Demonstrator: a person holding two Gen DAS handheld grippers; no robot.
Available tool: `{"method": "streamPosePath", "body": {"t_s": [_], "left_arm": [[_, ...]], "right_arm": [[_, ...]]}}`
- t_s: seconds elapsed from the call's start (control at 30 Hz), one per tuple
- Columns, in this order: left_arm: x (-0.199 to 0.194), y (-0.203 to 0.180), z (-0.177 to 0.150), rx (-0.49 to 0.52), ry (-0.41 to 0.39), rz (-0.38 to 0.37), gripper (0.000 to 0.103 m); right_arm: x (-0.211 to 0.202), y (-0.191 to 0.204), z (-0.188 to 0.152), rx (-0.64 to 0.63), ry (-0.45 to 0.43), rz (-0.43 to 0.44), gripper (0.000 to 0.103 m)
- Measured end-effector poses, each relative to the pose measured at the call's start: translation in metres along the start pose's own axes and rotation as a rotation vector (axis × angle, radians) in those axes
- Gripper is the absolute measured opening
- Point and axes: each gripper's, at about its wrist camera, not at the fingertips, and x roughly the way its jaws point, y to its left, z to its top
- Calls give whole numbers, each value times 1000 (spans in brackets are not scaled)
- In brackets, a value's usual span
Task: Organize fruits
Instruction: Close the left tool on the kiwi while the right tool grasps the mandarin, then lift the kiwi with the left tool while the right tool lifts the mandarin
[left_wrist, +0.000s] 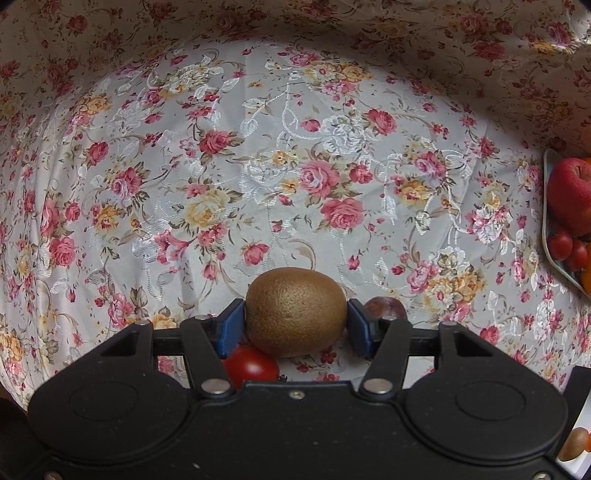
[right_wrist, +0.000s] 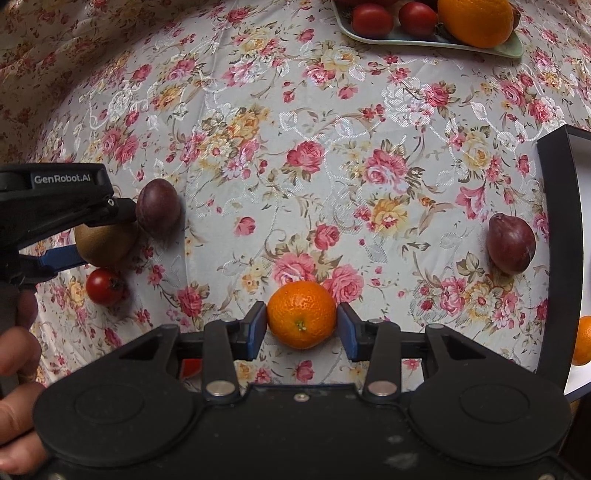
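A brown kiwi (left_wrist: 295, 310) lies on the floral tablecloth between the blue pads of my left gripper (left_wrist: 295, 323), and both pads touch its sides. A cherry tomato (left_wrist: 251, 365) and a dark purple fruit (left_wrist: 384, 308) lie right beside it. In the right wrist view an orange mandarin (right_wrist: 301, 314) sits between the pads of my right gripper (right_wrist: 301, 326), which are closed against it. The same view shows the left gripper (right_wrist: 99, 236) at the far left on the kiwi (right_wrist: 107, 245).
A pale green plate (right_wrist: 406, 38) at the back holds tomatoes, an orange and an apple. A black-framed white box (right_wrist: 557, 221) stands at the right with a mandarin (right_wrist: 583, 339) inside. A second purple fruit (right_wrist: 511, 243) lies by the box. A person's hand (right_wrist: 14, 369) holds the left gripper.
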Motion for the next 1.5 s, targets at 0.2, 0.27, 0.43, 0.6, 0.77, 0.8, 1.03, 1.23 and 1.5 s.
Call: {"method": "streamPosePath", "body": {"t_s": [0.2,0.27,0.43,0.6,0.77,0.8,1.03,1.23,1.5], "left_arm": [[-12,-2,-2,-11,-31,-11,62],[-22,-2,-1,-9,-55,-15,62],[-43,-4,0,8,-104,-18,62],[-51,-4,-2,13,-103,-29,62],[-54,-2,-4,10,-93,-30,62],[-54,-2,-4,11,-93,-27,62],[-56,4,-2,-5,-80,1,62],[-60,10,-2,-21,-89,28,62],[-72,4,-5,-18,-108,44,62]], "right_arm": [[0,-5,-1,14,8,13,44],[0,-5,-1,11,9,12,44],[-2,2,-2,-29,-14,1,42],[-14,9,2,-27,-99,-4,42],[-15,12,7,-1,-130,-27,42],[-15,12,7,8,-132,-27,42],[-18,16,10,39,-162,-12,42],[-20,27,7,30,-150,17,42],[-30,30,2,4,-168,25,42]]}}
